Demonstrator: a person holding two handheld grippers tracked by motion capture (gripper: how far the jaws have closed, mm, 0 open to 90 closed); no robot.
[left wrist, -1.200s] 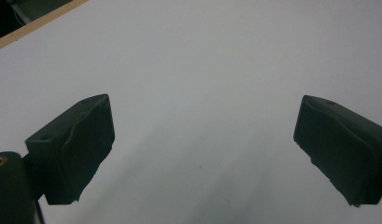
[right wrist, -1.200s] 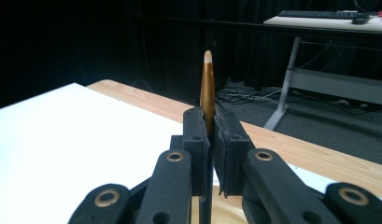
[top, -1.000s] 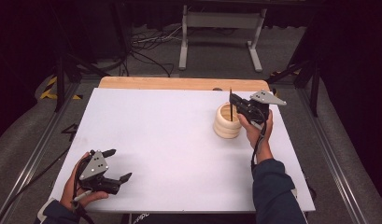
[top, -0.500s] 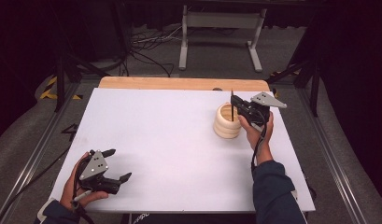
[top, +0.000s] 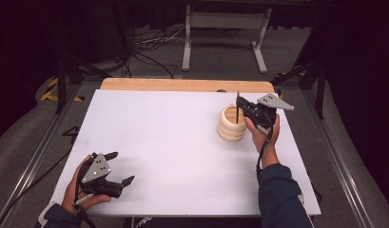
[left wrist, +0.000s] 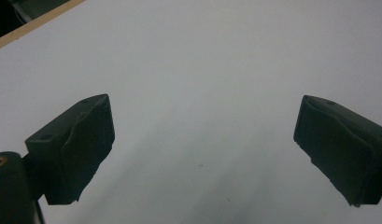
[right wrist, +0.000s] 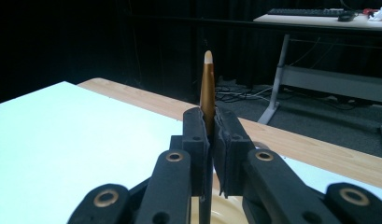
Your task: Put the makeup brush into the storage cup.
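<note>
White table: right gripper (top: 239,105) clamps a pen (right wrist: 207,86) upright above the holder (top: 230,124) by the far right edge; left gripper (top: 117,167) open, idle.

White rectangular surface (top: 173,142) with a light wooden strip (top: 182,85) along its far edge. Grey carpeted floor (top: 220,57) beyond, crossed by loose black and white cables (top: 149,45). Grey metal two-legged frame (top: 224,21) standing on that floor. Metal rails (top: 344,171) flanking both sides. Dark, unlit backdrop (right wrist: 86,37). Second pale desk (right wrist: 319,19) farther off, carrying a black keyboard (right wrist: 303,11).
</note>
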